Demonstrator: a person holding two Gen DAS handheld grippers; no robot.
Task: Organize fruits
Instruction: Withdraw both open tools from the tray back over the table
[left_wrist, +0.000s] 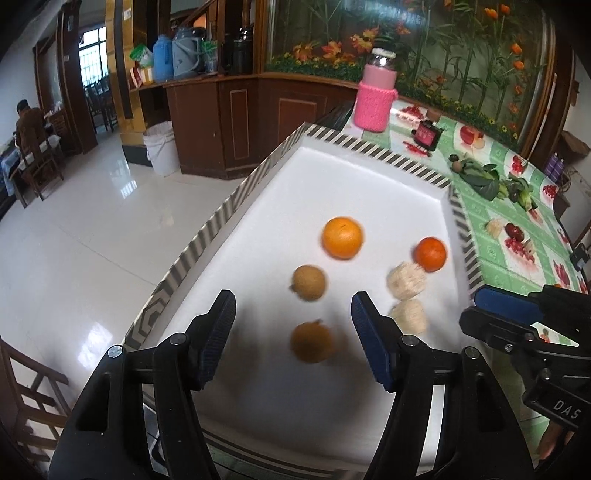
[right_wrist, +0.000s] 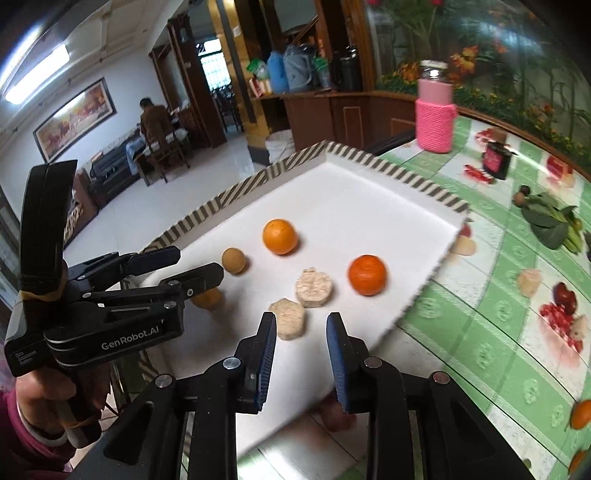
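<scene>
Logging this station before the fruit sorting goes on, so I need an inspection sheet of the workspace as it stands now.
Surface: white tray with striped rim, on green fruit-print tablecloth.
Job's things: two oranges, two brown round fruits, two pale cut pieces, all on the tray.
Clutter: pink-sleeved jar, leafy greens, small dark box.
Grippers: left tool open over a brown fruit; right tool open, empty.
Cables: nothing seen.
Surroundings: seated person, wooden counter, white bin.
</scene>
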